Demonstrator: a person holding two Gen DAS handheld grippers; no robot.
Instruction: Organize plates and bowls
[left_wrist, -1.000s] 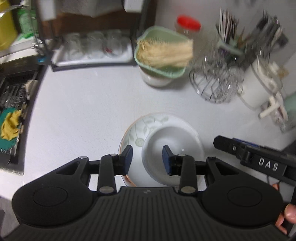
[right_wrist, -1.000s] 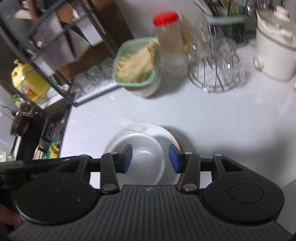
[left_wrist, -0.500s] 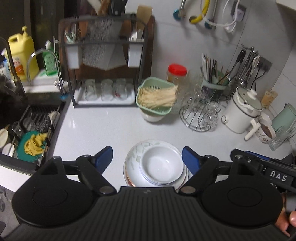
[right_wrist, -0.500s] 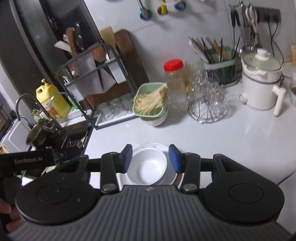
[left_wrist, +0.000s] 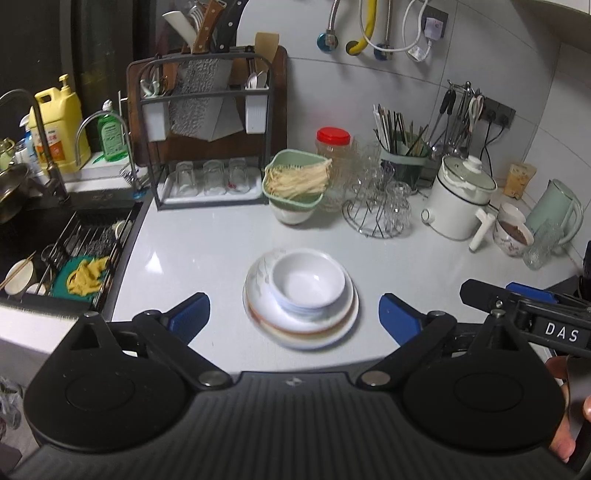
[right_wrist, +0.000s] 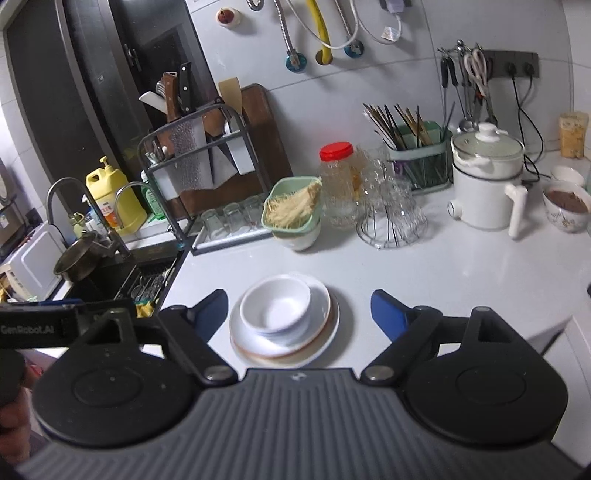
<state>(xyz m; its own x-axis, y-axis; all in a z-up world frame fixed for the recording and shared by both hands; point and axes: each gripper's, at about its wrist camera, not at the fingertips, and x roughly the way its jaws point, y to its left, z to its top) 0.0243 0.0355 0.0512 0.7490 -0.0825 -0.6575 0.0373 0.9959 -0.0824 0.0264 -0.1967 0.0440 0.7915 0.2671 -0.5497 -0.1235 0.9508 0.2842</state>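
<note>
On the counter (left_wrist: 207, 236), bowls (left_wrist: 308, 282) sit stacked on plates (left_wrist: 303, 325); our left gripper (left_wrist: 293, 314) and right gripper (right_wrist: 297, 314), both spread wide, should lift evenly.

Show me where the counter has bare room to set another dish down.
Bare counter lies right of the stacked plates, in front of the glass rack and white pot. A smaller patch sits between the sink and the plates. The back row along the wall is crowded.

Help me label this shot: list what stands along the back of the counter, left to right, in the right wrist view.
Yellow detergent jug → knife rack → green strainer basket → red-lidded jar → chopstick holder → white electric pot
</note>
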